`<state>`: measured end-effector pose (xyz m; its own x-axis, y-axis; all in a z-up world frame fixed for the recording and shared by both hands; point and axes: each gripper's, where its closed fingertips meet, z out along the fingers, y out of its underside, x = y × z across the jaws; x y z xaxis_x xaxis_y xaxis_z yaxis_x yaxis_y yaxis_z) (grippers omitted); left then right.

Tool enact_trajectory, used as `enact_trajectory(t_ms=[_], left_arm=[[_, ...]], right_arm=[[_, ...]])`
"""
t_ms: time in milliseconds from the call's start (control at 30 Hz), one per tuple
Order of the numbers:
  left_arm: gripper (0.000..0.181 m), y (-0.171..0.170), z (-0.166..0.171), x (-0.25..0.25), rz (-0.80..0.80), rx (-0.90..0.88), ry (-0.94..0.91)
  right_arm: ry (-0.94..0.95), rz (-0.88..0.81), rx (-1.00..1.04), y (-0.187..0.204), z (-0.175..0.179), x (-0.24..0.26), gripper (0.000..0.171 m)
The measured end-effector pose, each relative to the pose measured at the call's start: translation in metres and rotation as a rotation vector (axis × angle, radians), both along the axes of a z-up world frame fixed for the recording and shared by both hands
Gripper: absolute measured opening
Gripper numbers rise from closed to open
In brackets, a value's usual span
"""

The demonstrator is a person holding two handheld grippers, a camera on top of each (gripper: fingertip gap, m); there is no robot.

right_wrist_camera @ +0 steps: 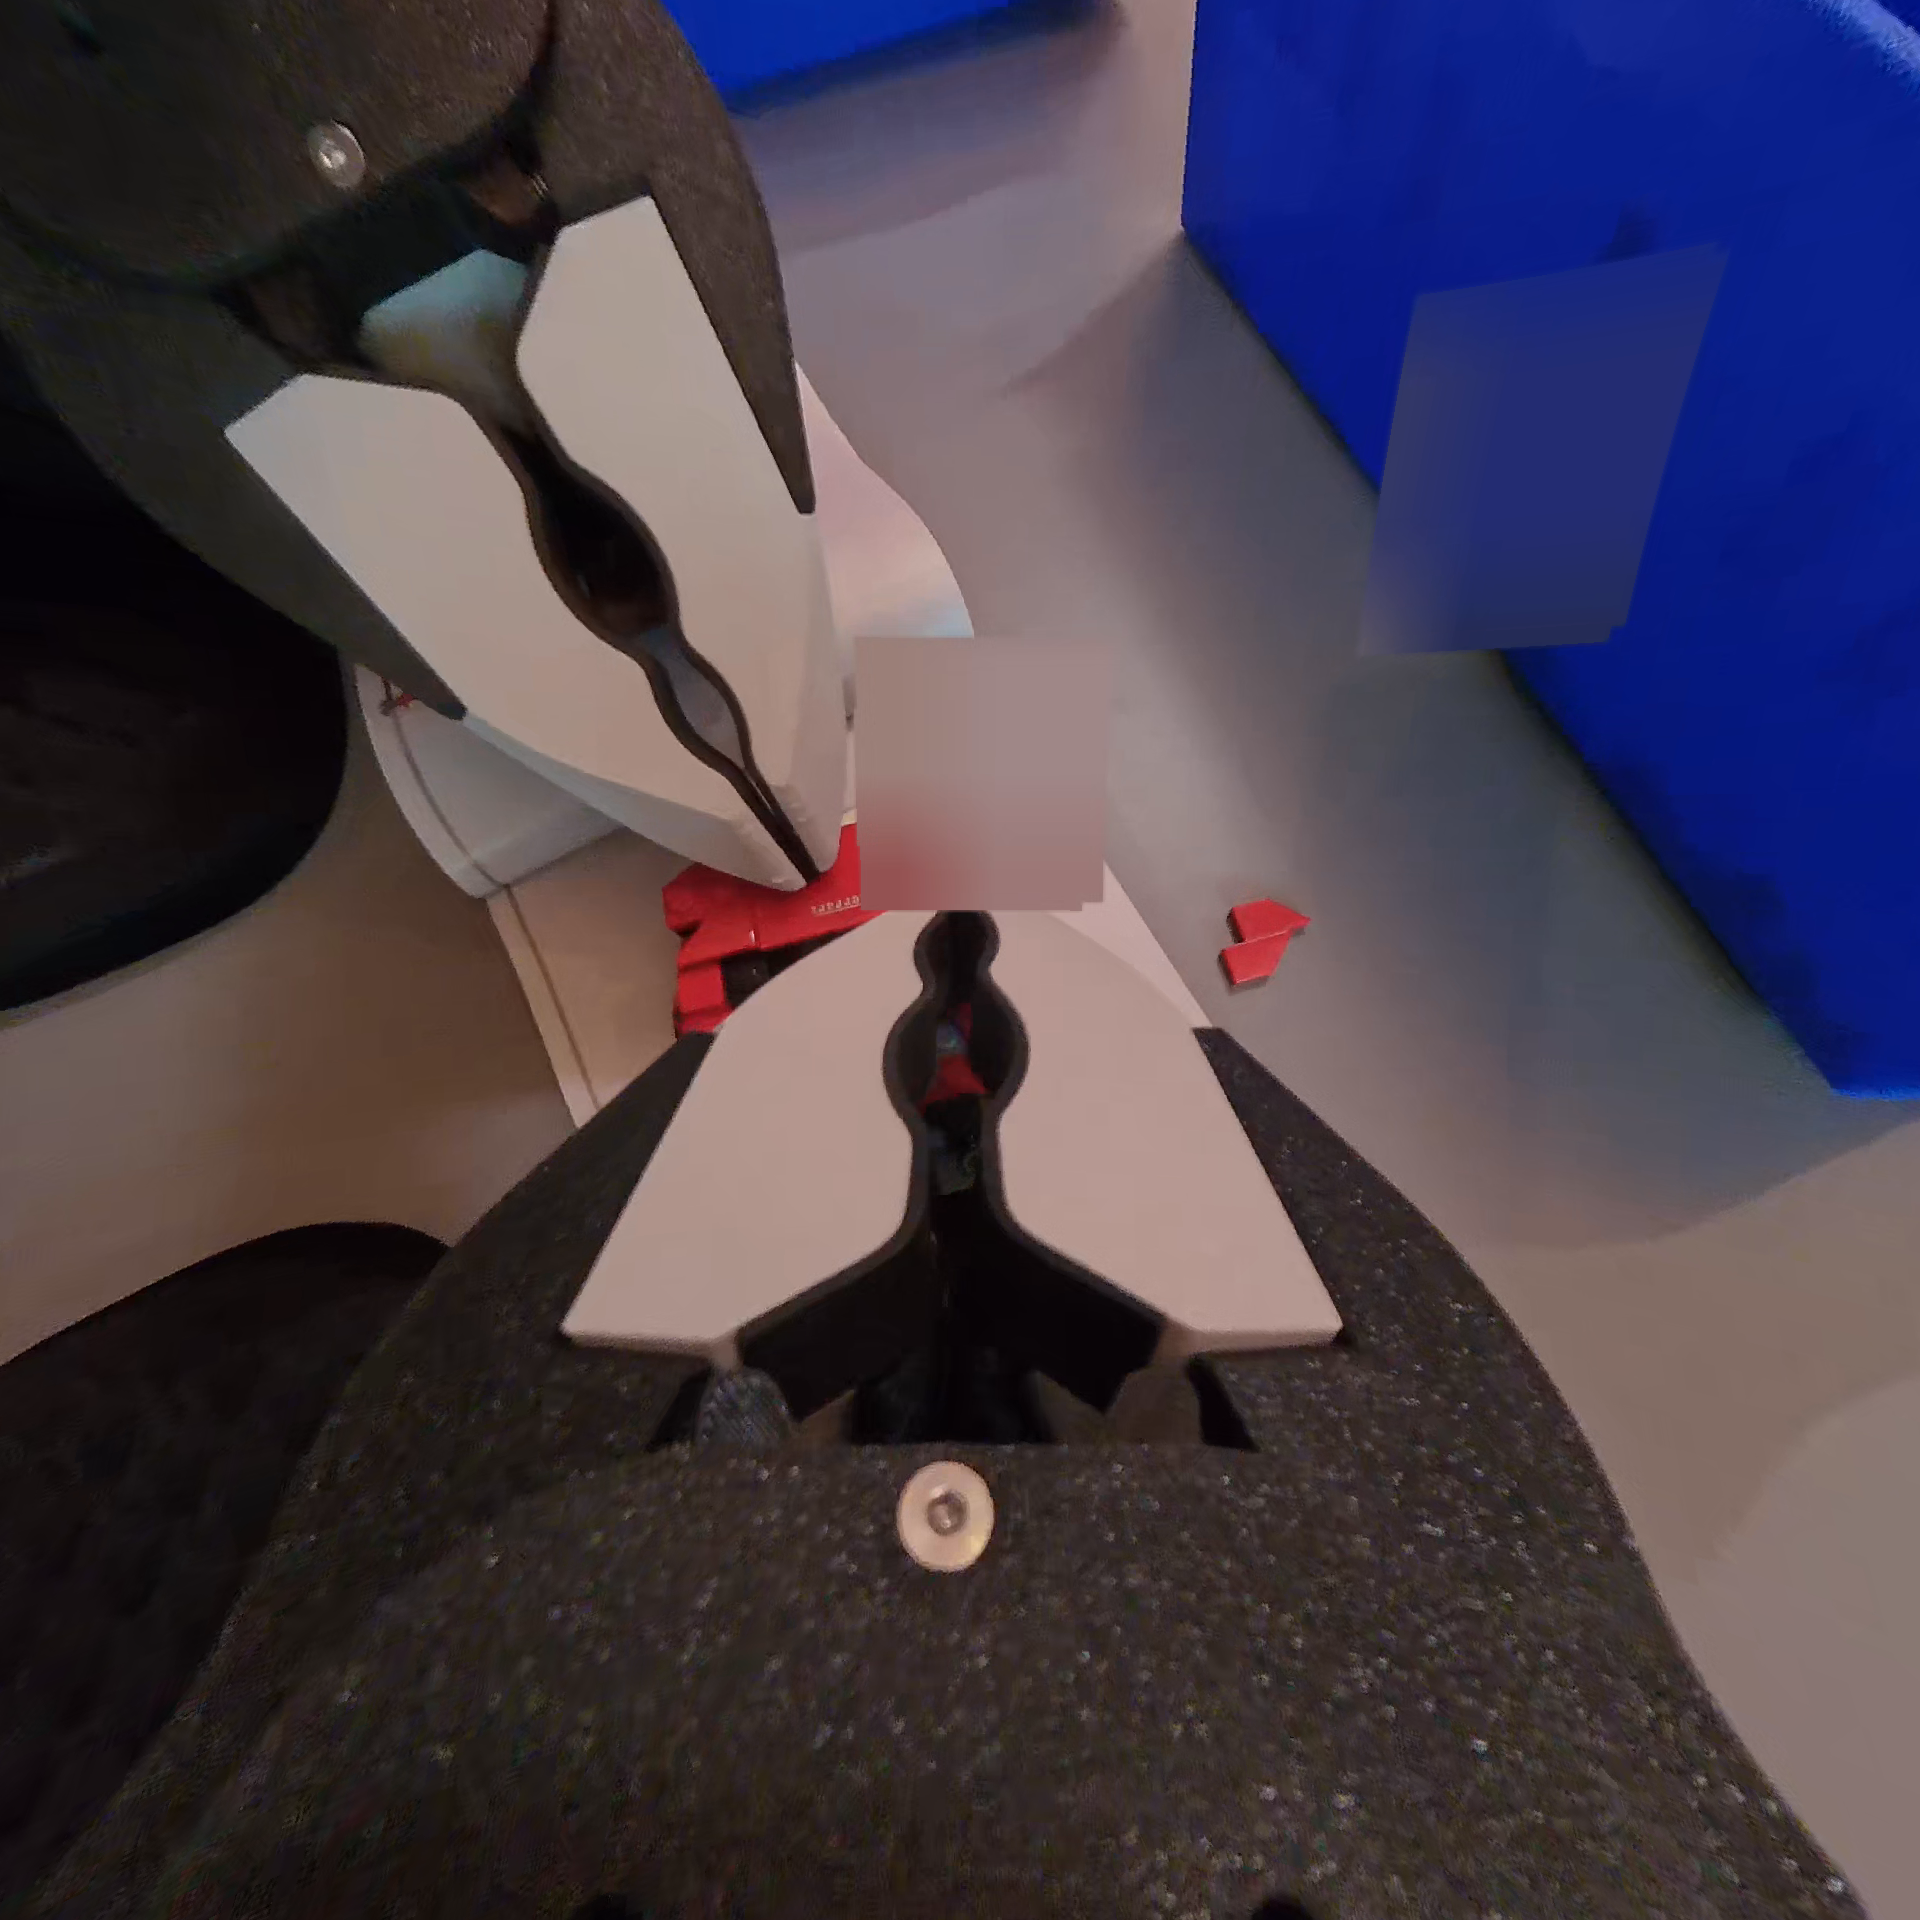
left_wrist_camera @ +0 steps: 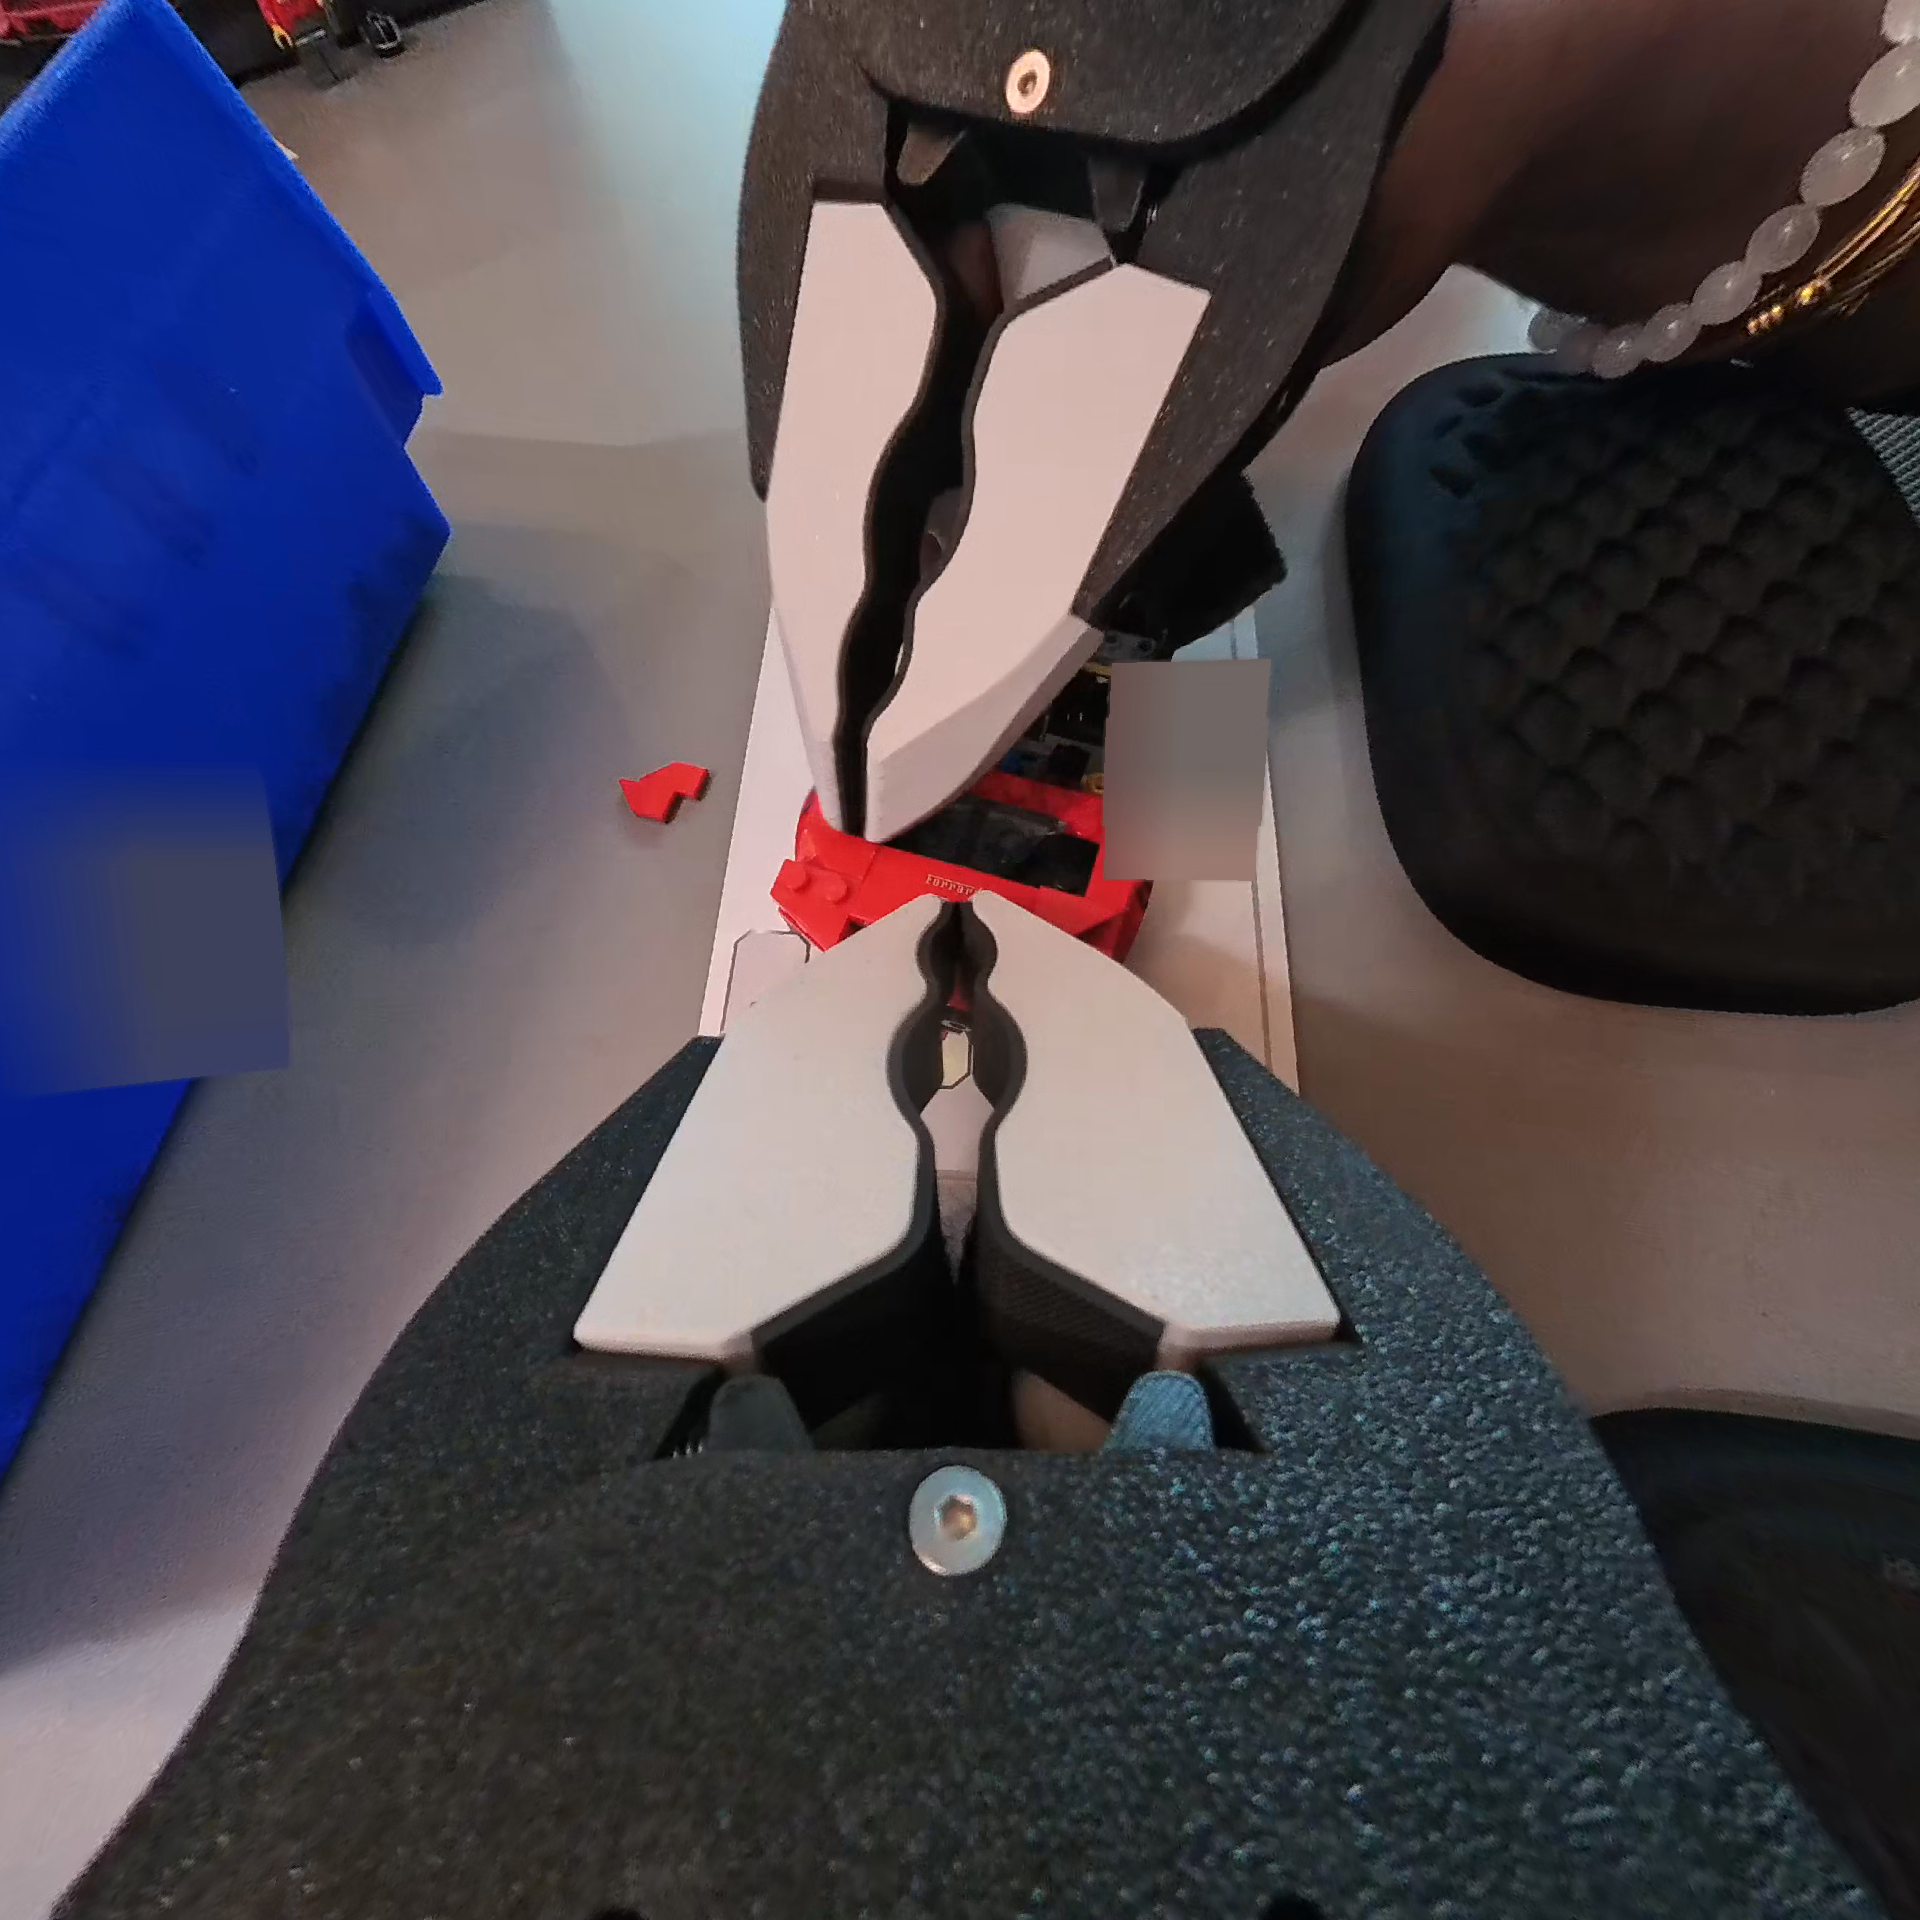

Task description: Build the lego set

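Note:
A partly built red lego car (left_wrist_camera: 914, 883) with a dark windscreen sits on a white instruction sheet (left_wrist_camera: 748, 831). My left gripper (left_wrist_camera: 951, 914) is shut, its tips resting on the near side of the car. My right gripper (left_wrist_camera: 860, 821) comes in from the far side, shut, its tips on the car's far left corner. In the right wrist view the car (right_wrist_camera: 727, 930) lies just beyond my right gripper (right_wrist_camera: 956, 925), and the left gripper (right_wrist_camera: 802, 871) presses down on its top. Whether either gripper pinches a small part is hidden. A loose red piece (left_wrist_camera: 665, 790) lies left of the sheet.
A big blue bin (left_wrist_camera: 177, 582) stands along the left, close to the loose red piece, which also shows in the right wrist view (right_wrist_camera: 1262, 940) beside the bin (right_wrist_camera: 1558, 364). A black mesh cushion (left_wrist_camera: 1642, 675) lies on the right. A person's wrist with a bead bracelet (left_wrist_camera: 1766, 249) holds the right gripper. Only a small space, under 4 cm, lies between the two pairs of fingers. It is some 7 cm from my right tips to the loose red piece (left_wrist_camera: 665, 790). It turns up in the right wrist view (right_wrist_camera: 1256, 938) as well.

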<state>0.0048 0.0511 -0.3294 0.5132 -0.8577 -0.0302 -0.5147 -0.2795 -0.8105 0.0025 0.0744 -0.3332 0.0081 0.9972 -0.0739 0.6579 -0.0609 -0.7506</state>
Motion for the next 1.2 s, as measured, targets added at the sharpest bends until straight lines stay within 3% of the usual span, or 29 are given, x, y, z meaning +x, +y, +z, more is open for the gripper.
enact_trajectory(t_ms=[100,200,333,400,433,633,733,967,1200], left_arm=[[0.0,0.0,0.0,0.0,-0.003,0.001,-0.001],[0.0,0.0,0.0,0.0,0.002,0.007,-0.009],[0.0,0.001,0.001,-0.002,0.0,0.058,0.052],[0.007,0.001,0.01,-0.006,0.007,0.108,0.07],[0.022,-0.001,0.018,-0.006,0.01,0.123,0.047],[0.055,-0.027,0.069,-0.025,0.139,0.184,-0.144],[0.069,-0.046,0.082,-0.04,0.26,0.232,-0.261],[0.076,-0.086,0.072,-0.068,0.441,0.224,-0.38],[0.076,-0.105,0.057,-0.091,0.493,0.214,-0.27]], right_arm=[[-0.001,0.013,0.024,0.0,0.002,0.001,0.0],[0.124,0.022,-0.042,0.001,0.024,0.008,0.003],[0.074,0.034,-0.09,0.006,0.022,0.043,0.073],[0.037,0.047,-0.082,0.003,0.011,0.057,0.085],[0.039,0.057,-0.071,0.0,0.007,0.06,0.086],[0.064,0.087,0.003,-0.009,-0.002,0.056,0.072],[0.077,0.09,-0.032,-0.012,-0.005,0.05,0.082],[-0.045,0.135,0.033,-0.018,-0.018,0.034,0.094],[-0.111,0.147,0.056,-0.016,-0.031,0.016,0.091]])
